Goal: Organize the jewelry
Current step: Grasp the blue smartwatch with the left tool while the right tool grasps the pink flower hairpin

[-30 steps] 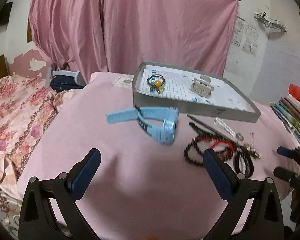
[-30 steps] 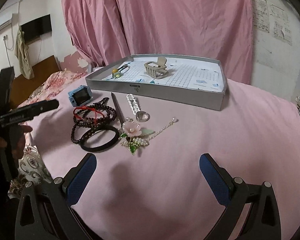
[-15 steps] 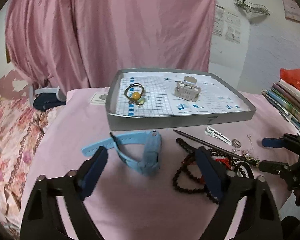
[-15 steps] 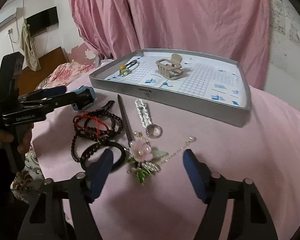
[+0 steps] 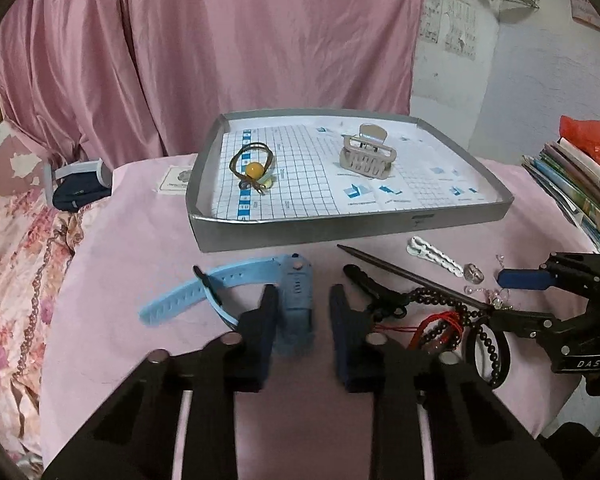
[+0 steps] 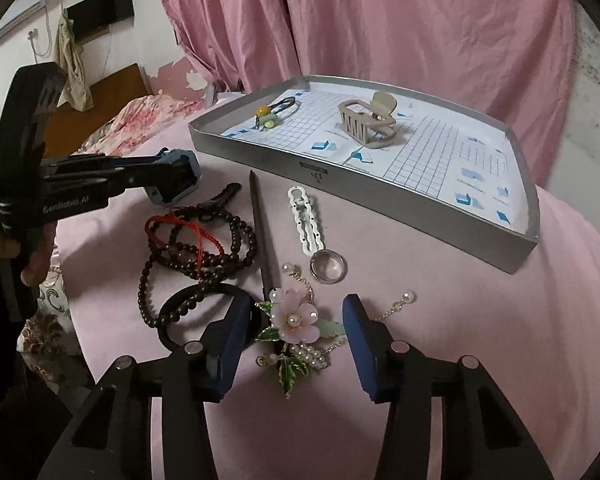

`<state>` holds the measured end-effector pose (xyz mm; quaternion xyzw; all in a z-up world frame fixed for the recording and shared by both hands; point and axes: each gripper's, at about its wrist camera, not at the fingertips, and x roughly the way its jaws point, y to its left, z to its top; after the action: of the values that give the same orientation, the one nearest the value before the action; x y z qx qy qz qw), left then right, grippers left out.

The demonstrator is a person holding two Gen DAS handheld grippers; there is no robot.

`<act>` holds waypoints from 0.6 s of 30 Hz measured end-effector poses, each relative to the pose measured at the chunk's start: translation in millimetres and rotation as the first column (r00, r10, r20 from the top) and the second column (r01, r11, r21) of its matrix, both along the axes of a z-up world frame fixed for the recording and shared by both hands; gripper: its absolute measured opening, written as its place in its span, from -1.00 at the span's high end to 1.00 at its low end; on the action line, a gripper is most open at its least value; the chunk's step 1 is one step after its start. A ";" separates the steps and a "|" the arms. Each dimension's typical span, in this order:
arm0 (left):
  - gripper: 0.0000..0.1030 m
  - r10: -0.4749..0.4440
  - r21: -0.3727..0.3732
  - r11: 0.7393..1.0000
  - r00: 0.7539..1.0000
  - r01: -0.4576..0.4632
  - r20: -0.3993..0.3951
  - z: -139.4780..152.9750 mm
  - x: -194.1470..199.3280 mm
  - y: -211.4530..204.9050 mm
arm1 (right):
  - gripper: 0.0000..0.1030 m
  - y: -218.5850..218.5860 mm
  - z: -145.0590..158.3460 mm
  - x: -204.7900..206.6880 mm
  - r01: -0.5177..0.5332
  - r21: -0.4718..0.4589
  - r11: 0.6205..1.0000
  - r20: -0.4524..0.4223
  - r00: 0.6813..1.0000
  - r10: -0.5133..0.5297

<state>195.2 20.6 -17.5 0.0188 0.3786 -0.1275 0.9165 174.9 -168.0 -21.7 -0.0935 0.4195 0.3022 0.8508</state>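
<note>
Nearest you, your left gripper [image 5: 302,312] sits low over the pink-covered bench [image 5: 140,264], its fingers [image 5: 266,320] drawn in around the case of the blue watch [image 5: 296,300] — a gap shows on the right side, so you cannot tell whether they are clenched on it. The watch lies on the cloth with its strap [image 5: 188,292] trailing to the left.

Your right gripper [image 6: 294,330] hovers with its fingers [image 6: 358,332] released, one on either side of the pink flower brooch [image 6: 294,320], not touching it. Pearls and green leaves [image 6: 294,368] hang off the brooch toward you.

Just left of the brooch lies a black hair tie [image 6: 188,316], and beyond that the dark bead strand [image 6: 204,252] tangled with a red cord [image 6: 180,226]. A dark hair stick [image 6: 262,232] runs away from you beside the beads, with a white clip [image 6: 306,220] and a silver ring [image 6: 328,267] to its right.

Farther back stands the grey tray [image 6: 420,208], lined with grid paper. In it — well apart — rest a beige claw clip [image 6: 366,124] and a hair tie with a yellow bead [image 6: 274,112].

Behind everything hangs a pink curtain [image 6: 380,20].
</note>
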 end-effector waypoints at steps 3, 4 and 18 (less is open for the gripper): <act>0.72 0.013 -0.001 1.000 1.000 -0.013 -0.020 0.5 -1.3 0.2 | 0.19 -1.0 0.4 -2.6 0.000 0.000 1.000 0.004 1.000 0.000; 0.73 0.019 -0.005 1.000 0.999 -0.019 -0.027 0.8 -1.9 0.4 | 0.24 -1.8 0.7 -3.4 -0.001 0.009 1.000 0.004 1.000 0.001; 0.73 0.039 -0.048 0.998 0.999 -0.040 -0.037 2.2 -19.3 -7.1 | 0.45 -4.7 4.7 -17.5 0.016 0.024 1.000 0.054 0.998 -0.017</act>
<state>175.9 13.6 -15.3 -0.0133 0.3920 -0.1188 0.9122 157.3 -172.7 -17.0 -0.0883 0.3934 0.2975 0.8654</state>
